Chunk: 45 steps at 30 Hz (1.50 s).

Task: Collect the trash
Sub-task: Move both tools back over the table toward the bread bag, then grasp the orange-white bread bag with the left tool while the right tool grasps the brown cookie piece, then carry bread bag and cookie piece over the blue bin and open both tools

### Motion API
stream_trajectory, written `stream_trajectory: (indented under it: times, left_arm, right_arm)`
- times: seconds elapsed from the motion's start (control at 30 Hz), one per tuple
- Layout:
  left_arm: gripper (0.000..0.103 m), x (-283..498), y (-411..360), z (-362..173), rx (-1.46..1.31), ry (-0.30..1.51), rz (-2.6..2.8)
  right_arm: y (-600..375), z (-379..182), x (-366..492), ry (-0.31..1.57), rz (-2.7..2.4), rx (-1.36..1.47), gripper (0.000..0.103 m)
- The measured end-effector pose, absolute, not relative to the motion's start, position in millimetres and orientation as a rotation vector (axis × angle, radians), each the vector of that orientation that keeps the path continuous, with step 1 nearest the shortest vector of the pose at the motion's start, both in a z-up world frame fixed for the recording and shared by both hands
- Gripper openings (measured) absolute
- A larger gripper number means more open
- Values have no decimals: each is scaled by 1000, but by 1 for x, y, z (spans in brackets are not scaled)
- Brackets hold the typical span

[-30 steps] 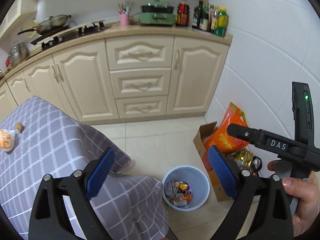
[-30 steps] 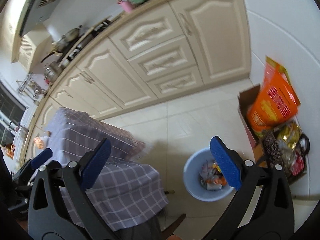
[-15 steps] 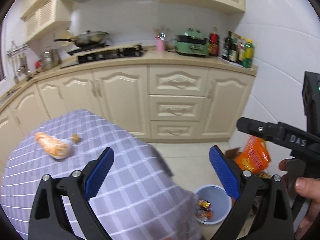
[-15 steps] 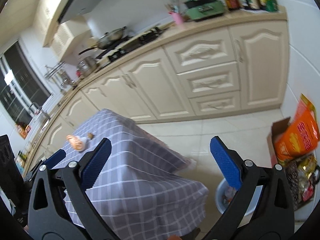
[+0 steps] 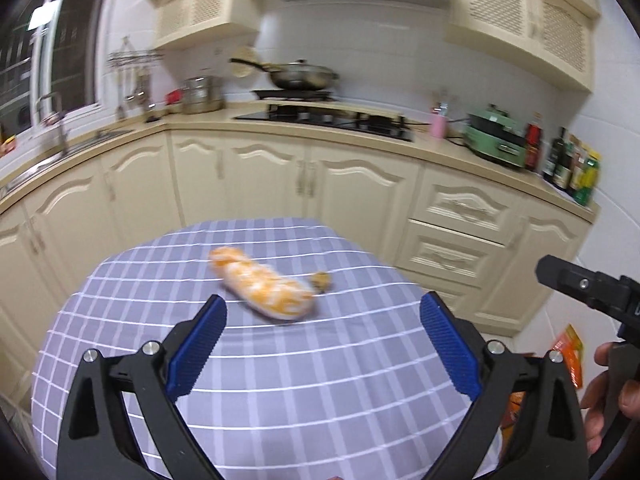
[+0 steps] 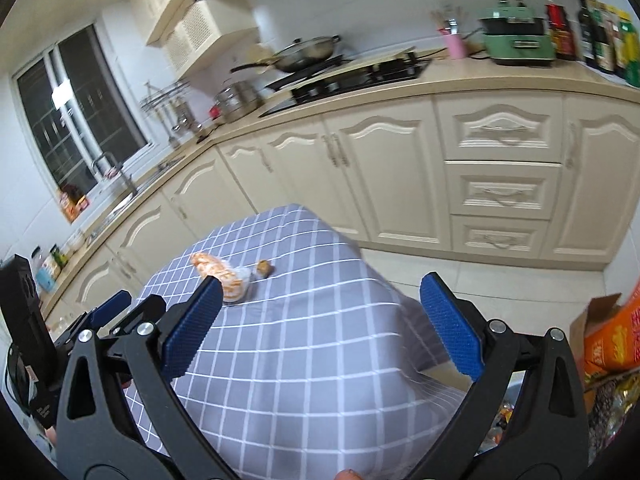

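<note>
the left claw is wide open and holds nothing. its two blue pads stand far apart over a table with a grey and white checked cloth. just past the claw, a bit nearer its left pad, lies an orange and white wrapper flat on the cloth. it looks blurry. a small brown crumb of trash sits just beside the far end of the wrapper, on the claw's right side

the right claw is wide open too and grips nothing. from its own camera, the same wrapper peeks out just behind the tip of its left pad, and the little brown bit lies near it, further out and a bit to the right. neither claw touches the trash

in the left camera, the black front of the right claw shows far off to the right, with a hand on its handle. in the right camera, the left claw shows low on the left side

down to the right of the right claw, past the edge of the table, there is a cardboard box with an orange bag in it, on the floor. behind the table run cream cupboards with a stove, a big pan, a green cooker and some bottles on top
</note>
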<state>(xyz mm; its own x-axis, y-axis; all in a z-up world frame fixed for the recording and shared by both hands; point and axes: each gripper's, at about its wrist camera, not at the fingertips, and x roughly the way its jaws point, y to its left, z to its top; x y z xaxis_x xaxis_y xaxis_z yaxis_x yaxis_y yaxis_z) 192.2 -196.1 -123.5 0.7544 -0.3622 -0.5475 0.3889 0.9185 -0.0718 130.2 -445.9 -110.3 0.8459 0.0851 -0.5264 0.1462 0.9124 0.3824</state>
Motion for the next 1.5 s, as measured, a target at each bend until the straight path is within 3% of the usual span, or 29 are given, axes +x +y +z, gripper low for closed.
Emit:
stream_trajectory:
  times: [0.2, 0.67, 0.7, 0.73, 0.77, 0.87, 0.93, 1.1, 1.23, 1.27, 1.5]
  left_arm:
    - [95, 228, -168, -138, 19, 631, -335]
    - [95, 344, -201, -201, 121, 790, -189]
    - [92, 351, -200, -206, 101, 817, -219]
    - [69, 357, -199, -211, 75, 846, -262]
    - [57, 361, -196, -215, 47, 883, -305]
    - [42, 362, -192, -215, 54, 875, -342]
    - [40, 360, -185, -214, 62, 874, -358]
    - [38, 341, -151, -208, 73, 847, -347]
    - [38, 326, -135, -203, 69, 832, -342]
    - [38, 322, -133, -201, 66, 829, -348]
    - [38, 290, -121, -186, 41, 781, -384]
  right_arm:
    - [-417, -120, 175, 611, 18, 371, 97]
    - [-422, -157, 249, 718, 24, 329, 97]
    - [-419, -160, 258, 732, 27, 308, 97]
    - [-416, -162, 263, 744, 26, 295, 97]
    - [-413, -165, 270, 761, 25, 280, 97]
    - [-401, -176, 290, 796, 36, 233, 97]
    - [-386, -185, 302, 823, 54, 186, 96]
    - [-354, -206, 327, 892, 88, 105, 69]
    - [-335, -213, 331, 903, 79, 53, 25]
    - [-333, -213, 328, 904, 93, 64, 21]
    - [-330, -181, 281, 817, 120, 121, 21]
